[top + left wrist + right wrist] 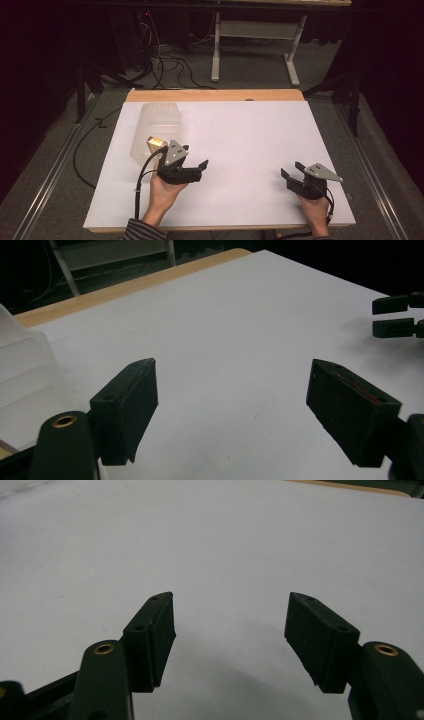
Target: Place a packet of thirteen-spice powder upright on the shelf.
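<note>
A translucent plastic container [155, 130] lies on the white table sheet [240, 135] at the left, with a small yellowish object [156, 142] at its near end. My left gripper [196, 164] rests on the sheet just right of that end, its jaws open and empty; its own view [232, 390] shows bare sheet between them and the container's edge [22, 365] at far left. Held in a hand at the lower right, my right gripper [292, 169] is open too, with nothing between its jaws [232, 617]. It also appears in the left gripper view as the right gripper [397, 315].
The sheet covers a wooden table whose far edge [215, 95] shows as a tan strip. Beyond it stand a white table frame [255, 45] and loose cables [170, 60] on the floor. Metal rails [45, 185] run along both sides.
</note>
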